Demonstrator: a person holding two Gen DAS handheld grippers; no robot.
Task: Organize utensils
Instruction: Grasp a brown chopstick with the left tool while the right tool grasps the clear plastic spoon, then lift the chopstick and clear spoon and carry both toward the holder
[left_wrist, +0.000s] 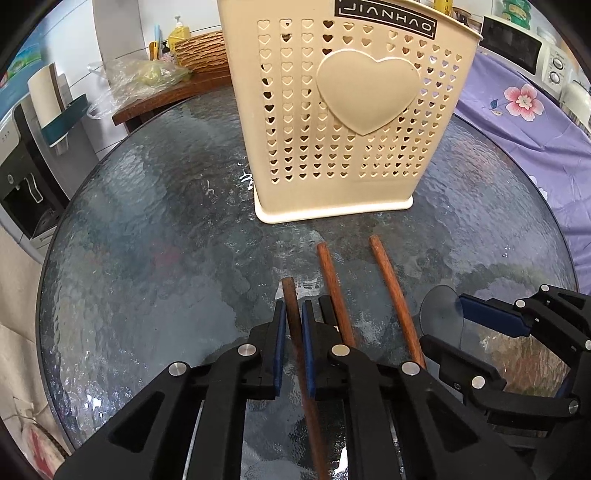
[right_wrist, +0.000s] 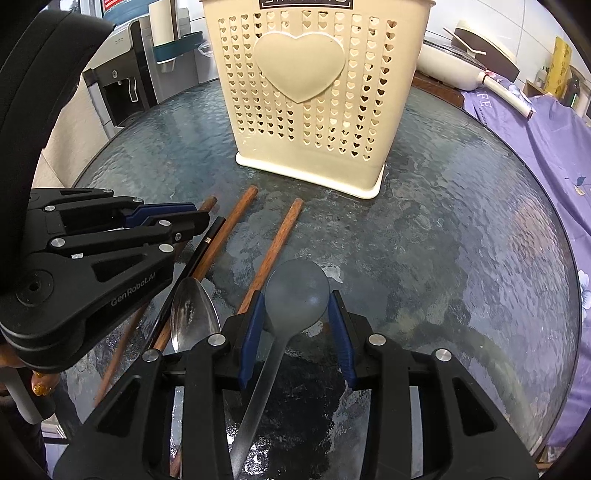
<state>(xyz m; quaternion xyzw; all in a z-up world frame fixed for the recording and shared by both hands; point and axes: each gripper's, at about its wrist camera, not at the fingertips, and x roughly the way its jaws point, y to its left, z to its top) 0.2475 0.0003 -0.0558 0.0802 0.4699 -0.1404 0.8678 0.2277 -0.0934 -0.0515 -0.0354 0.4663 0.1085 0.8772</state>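
Pickup step. Left gripper (left_wrist: 293, 325) clamped on wooden chopstick (left_wrist: 295, 332), lower centre, on counter (left_wrist: 147, 221). Right gripper (right_wrist: 297, 317) half-wide, pads touching translucent spoon (right_wrist: 297, 291). Next: lift toward holder (left_wrist: 343, 110), top centre.

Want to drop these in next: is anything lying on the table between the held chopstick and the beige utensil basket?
Nothing visible. Bare glass table lies between the left claw's chopstick and the basket.

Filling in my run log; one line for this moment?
left gripper: shut on wooden chopstick | right gripper: around translucent spoon | holder: upright
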